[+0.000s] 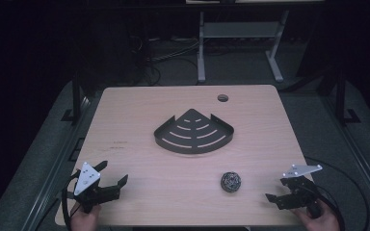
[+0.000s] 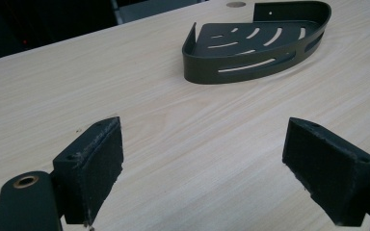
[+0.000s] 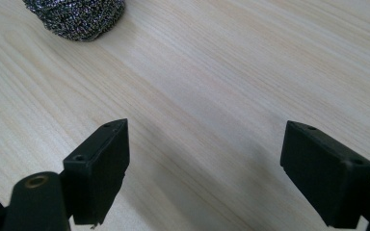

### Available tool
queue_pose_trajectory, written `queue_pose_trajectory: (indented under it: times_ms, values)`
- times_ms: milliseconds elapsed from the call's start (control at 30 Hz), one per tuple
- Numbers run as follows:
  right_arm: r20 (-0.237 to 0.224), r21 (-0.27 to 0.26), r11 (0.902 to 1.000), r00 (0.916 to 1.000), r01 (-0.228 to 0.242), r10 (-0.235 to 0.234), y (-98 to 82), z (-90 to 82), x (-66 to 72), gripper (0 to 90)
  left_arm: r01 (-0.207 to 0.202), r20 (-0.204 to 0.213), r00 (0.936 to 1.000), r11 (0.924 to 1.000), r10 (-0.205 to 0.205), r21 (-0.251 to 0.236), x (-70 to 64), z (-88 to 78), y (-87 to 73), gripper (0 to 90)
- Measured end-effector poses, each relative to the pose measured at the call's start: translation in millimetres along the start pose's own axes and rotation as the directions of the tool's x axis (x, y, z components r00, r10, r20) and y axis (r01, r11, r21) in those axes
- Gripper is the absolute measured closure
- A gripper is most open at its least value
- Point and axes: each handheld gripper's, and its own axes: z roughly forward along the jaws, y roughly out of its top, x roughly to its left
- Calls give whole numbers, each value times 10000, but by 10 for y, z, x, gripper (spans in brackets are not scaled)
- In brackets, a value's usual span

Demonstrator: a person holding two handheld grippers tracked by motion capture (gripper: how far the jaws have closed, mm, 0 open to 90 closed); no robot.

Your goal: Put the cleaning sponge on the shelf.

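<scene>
A black slotted corner shelf (image 1: 193, 133) lies in the middle of the wooden table (image 1: 139, 159); in the left gripper view the corner shelf (image 2: 255, 43) sits far ahead to the right. A metallic scouring ball (image 1: 231, 182) rests near the front of the table, and the same ball (image 3: 74, 17) shows at the top left of the right gripper view. My left gripper (image 1: 114, 173) stands open at the front left corner, nothing between its jaws. My right gripper (image 1: 275, 190) is open at the front right, right of the ball, with bare table between its jaws.
A round cable hole (image 1: 222, 98) is near the table's far right corner. Beyond the table stands a grey desk frame (image 1: 238, 43) on a dark floor with cables. Cables trail from both grippers off the front edge.
</scene>
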Motion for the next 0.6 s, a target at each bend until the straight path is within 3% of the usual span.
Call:
queue_pose_trajectory:
  times_ms: [600]
  values:
    - [-196, 74, 9994, 9993, 325, -323, 58, 54, 94, 171, 2, 21, 10000, 10000, -2, 49, 10, -8, -6, 137]
